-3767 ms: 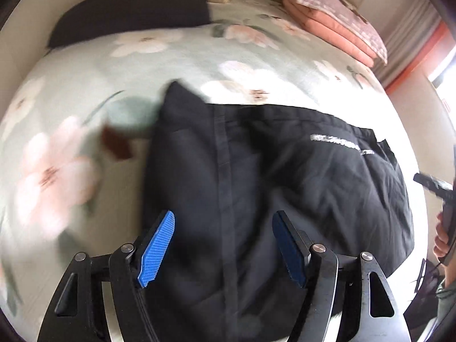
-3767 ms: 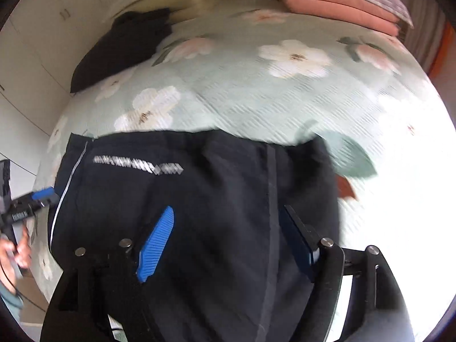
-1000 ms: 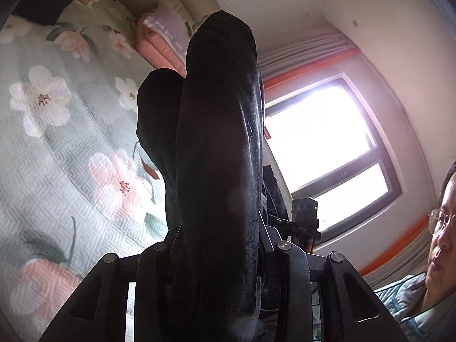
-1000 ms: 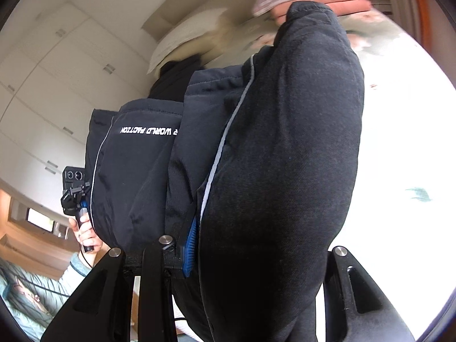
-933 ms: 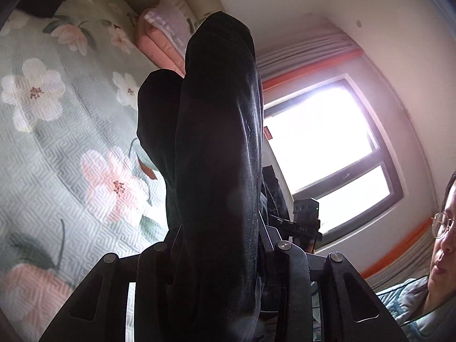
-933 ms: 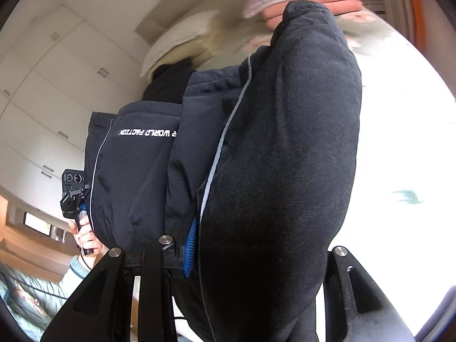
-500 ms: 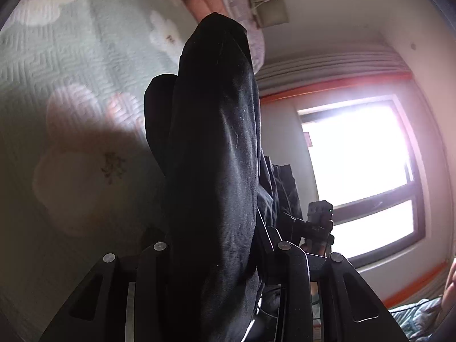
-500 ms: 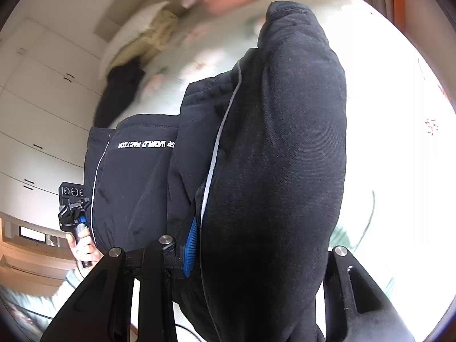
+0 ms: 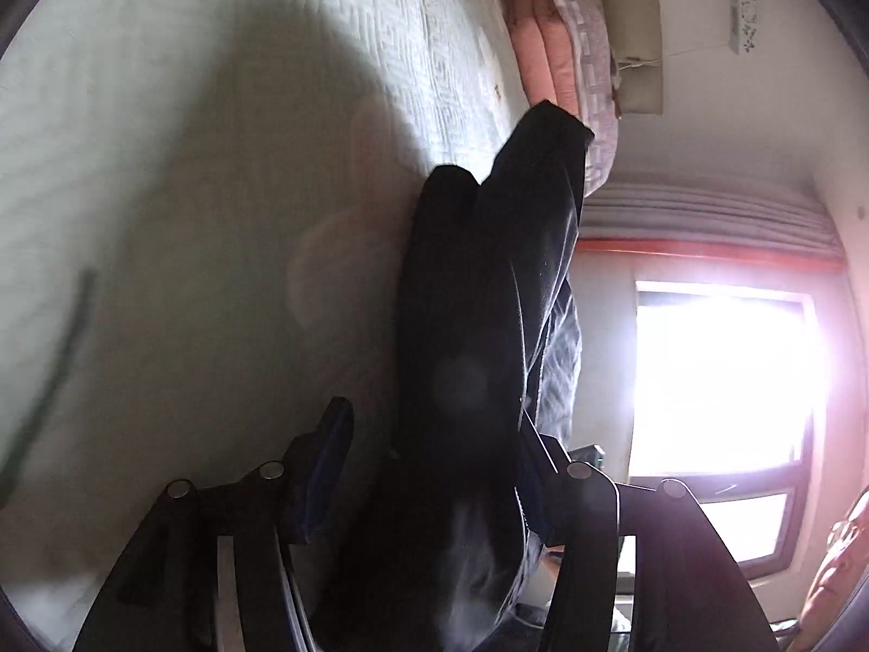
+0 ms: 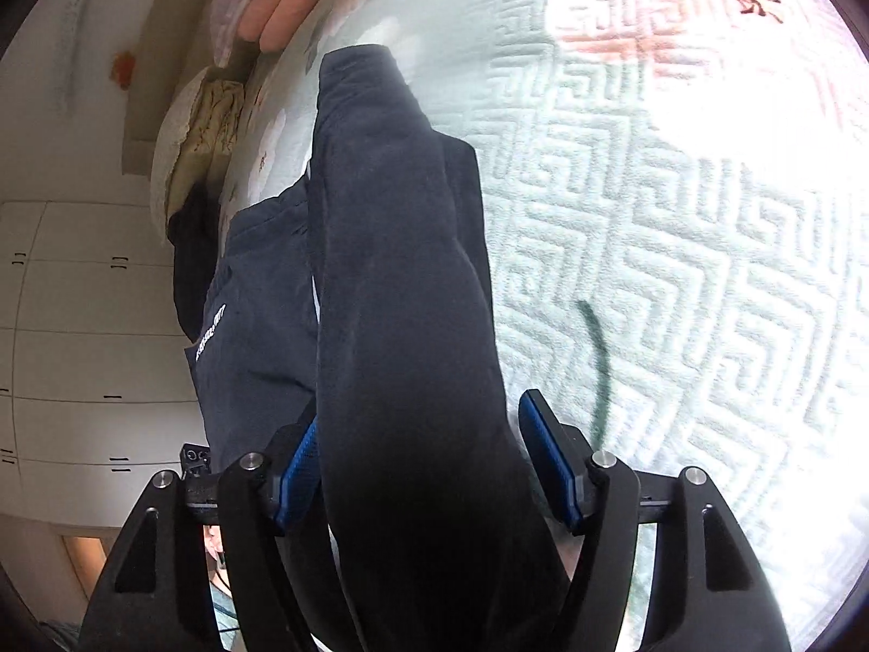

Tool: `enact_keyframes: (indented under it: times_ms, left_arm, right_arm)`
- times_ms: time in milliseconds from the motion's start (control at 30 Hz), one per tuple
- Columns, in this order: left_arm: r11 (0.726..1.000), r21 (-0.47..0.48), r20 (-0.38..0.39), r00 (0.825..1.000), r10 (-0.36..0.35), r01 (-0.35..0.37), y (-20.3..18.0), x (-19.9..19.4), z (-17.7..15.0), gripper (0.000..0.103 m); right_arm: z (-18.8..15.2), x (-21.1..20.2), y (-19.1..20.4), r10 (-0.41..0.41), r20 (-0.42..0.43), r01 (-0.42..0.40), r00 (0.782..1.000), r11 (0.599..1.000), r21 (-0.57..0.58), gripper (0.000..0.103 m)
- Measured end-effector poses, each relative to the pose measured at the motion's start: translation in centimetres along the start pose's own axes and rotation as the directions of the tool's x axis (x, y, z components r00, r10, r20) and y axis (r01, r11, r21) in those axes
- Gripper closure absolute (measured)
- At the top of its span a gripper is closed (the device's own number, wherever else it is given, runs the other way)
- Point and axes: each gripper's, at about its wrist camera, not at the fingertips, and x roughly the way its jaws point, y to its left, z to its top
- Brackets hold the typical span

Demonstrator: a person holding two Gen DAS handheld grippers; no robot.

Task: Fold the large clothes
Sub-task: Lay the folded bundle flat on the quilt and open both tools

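Note:
The black padded garment [image 9: 478, 326] lies bunched between the fingers of my left gripper [image 9: 434, 467], whose jaws stand apart around it, close to the green floral bedspread [image 9: 163, 190]. In the right wrist view the same garment [image 10: 402, 282], with white lettering on a panel [image 10: 209, 334], runs between the blue pads of my right gripper [image 10: 418, 462]. Those jaws are also spread, with a gap beside the right pad [image 10: 548, 462]. The fabric hides what lies under it.
Folded pink quilts [image 9: 548, 60] and a pillow sit at the bed's head. A bright window [image 9: 717, 380] is to the right. White wardrobe doors [image 10: 81, 353] stand on the far side. A dark pile [image 10: 187, 250] lies on the bed.
Both grippers have swung down close to the bedspread with the garment. Their jaws, shut on the fabric half a second ago, now stand apart.

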Motion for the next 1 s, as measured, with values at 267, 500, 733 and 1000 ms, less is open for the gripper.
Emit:
enact_keyframes:
  times_ms: [267, 500, 733, 1000]
  left_arm:
    - [0.978, 0.073, 0.026, 0.981, 0.195, -0.196, -1.7, -4.7, -1.0, 0.045]
    - [0.89, 0.247, 0.039, 0.922, 0.385, -0.383, -7.2, -7.3, -3.5, 0.045]
    - [0.747, 0.402, 0.108, 0.838, 0.535, -0.529, -15.4, -8.9, -7.5, 0.045]
    - [0.611, 0.496, 0.256, 0.776, 0.576, -0.617, -26.4, -10.6, -10.7, 0.045]
  right_arm:
    - [0.5, -0.9, 4.4, -0.216, 0.125, 0.215, 0.968, 0.976, 0.016, 0.028]
    - [-5.5, -8.1, 6.4, -0.357, 0.243, 0.348, 0.902, 0.934, 0.081, 0.028]
    - [-13.3, -14.3, 9.9, -0.352, 0.269, 0.343, 0.896, 0.936, 0.084, 0.028]
    - [-19.7, -16.1, 20.8, -0.495, 0.368, 0.55, 0.787, 0.833, -0.057, 0.028]
